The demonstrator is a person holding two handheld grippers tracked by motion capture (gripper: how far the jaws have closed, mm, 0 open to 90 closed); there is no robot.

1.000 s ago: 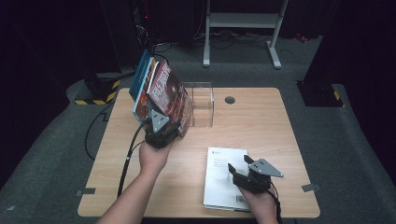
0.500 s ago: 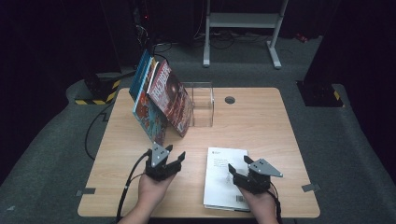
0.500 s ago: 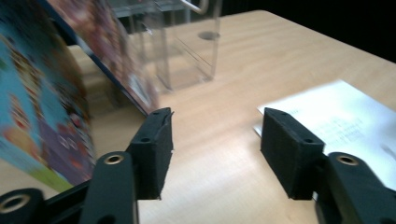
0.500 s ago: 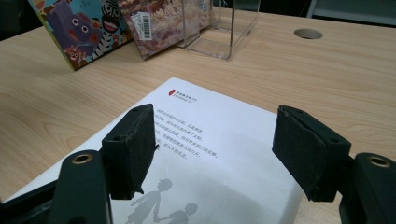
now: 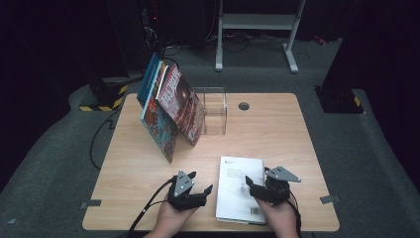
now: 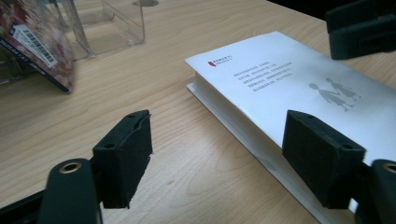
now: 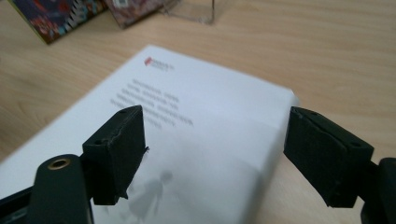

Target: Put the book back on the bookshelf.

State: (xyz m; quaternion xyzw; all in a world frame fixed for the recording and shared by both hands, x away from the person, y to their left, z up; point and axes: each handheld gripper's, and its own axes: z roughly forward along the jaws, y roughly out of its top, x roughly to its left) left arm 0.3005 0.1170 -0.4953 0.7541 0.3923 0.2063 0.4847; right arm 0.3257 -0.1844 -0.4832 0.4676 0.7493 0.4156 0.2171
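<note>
Left gripper [image 5: 198, 187]: held low over the table [image 5: 277, 129] at its near edge, jaws wide, just opened further, nothing between them; hand behind, forearm entering from below. Just right of it, the white book [image 5: 237, 178] lying flat, back cover up, long axis running away from the gripper, barcode end nearest.

Right gripper [image 5: 257, 184]: jaws wide, just opened further, hovering over the book's near right corner, gripping nothing. Farther ahead and left, colourful books [image 5: 171, 111] leaning tilted against a clear stand [image 5: 214, 110].
</note>
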